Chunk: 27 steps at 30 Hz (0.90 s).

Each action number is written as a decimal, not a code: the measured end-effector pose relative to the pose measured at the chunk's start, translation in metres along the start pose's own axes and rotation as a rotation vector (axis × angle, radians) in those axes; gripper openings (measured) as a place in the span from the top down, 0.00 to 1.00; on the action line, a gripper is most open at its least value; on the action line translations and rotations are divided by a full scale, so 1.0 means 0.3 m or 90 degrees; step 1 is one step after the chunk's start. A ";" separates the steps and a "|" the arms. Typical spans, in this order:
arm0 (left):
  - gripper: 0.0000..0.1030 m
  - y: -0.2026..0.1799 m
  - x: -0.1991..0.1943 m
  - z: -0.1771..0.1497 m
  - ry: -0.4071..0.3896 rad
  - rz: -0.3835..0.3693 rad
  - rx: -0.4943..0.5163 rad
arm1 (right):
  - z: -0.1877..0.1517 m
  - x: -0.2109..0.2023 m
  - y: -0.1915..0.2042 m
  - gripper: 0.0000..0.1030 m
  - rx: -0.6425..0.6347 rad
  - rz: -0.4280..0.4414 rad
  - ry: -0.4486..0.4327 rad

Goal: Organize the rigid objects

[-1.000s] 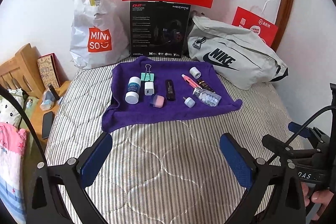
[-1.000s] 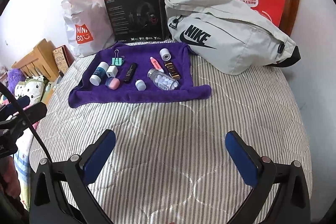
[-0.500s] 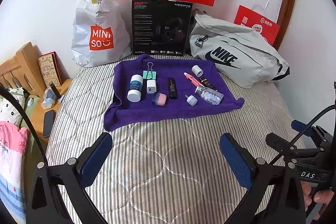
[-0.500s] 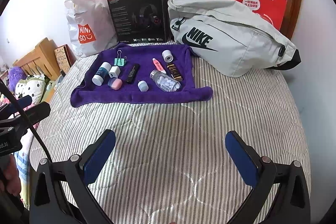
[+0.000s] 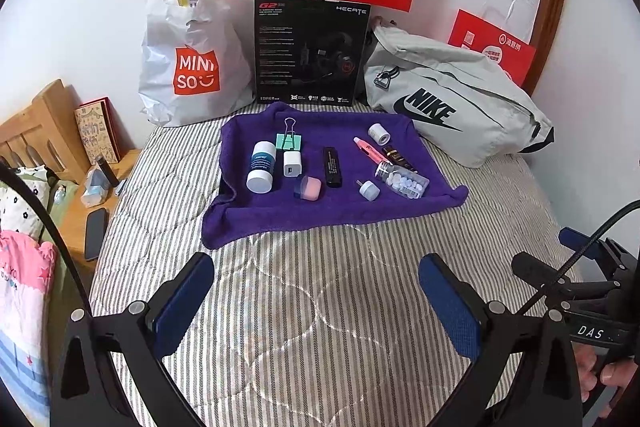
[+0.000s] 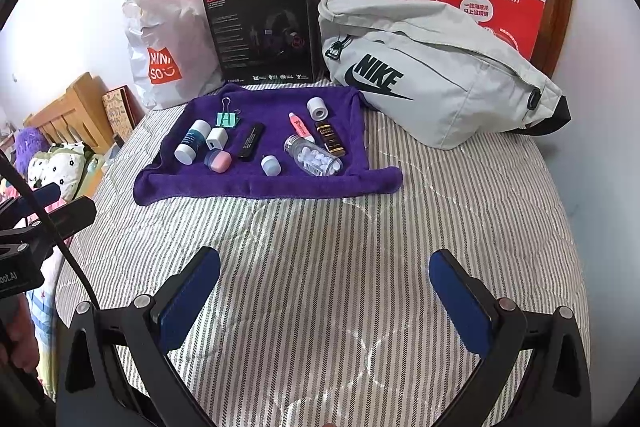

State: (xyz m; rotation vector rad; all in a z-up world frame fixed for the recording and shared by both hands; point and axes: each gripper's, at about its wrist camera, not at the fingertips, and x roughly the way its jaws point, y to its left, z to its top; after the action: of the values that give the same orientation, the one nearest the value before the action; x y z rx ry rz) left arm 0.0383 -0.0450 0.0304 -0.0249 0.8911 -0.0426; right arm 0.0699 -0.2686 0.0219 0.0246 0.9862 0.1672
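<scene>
Both the left gripper [image 5: 316,291] and the right gripper [image 6: 324,287] hang over the striped mattress [image 6: 320,247] with jaws spread wide, grasping nothing. The small items lie well ahead on a purple towel [image 5: 320,203]: a white bottle [image 5: 262,166], a black stick [image 5: 332,166] and a clear pill bottle [image 5: 401,180] among them.

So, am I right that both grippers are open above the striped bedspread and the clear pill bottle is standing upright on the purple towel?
Not quite: the clear pill bottle lies on its side on the purple towel, as the right wrist view shows. The rest holds: the left gripper and right gripper are open above the striped bedspread.
</scene>
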 end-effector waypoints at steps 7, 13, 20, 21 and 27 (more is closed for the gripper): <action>0.00 0.015 -0.011 0.004 -0.005 -0.001 -0.005 | -0.003 -0.004 0.000 0.00 -0.004 -0.002 -0.002; 0.00 0.016 -0.012 0.004 -0.003 0.001 -0.002 | -0.006 -0.009 0.002 0.00 -0.006 -0.002 -0.001; 0.00 0.011 -0.013 0.005 -0.002 0.006 -0.003 | -0.008 -0.009 0.008 0.00 -0.009 -0.002 0.001; 0.00 0.012 -0.013 0.005 -0.002 0.006 -0.003 | -0.008 -0.009 0.009 0.00 -0.010 -0.002 0.001; 0.00 0.013 -0.013 0.006 -0.002 0.005 -0.001 | -0.007 -0.013 0.011 0.00 -0.011 -0.003 -0.001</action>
State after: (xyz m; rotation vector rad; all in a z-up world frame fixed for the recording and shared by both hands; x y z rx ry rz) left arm 0.0373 -0.0410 0.0343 -0.0224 0.8887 -0.0348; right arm 0.0657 -0.2660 0.0243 0.0064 0.9836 0.1717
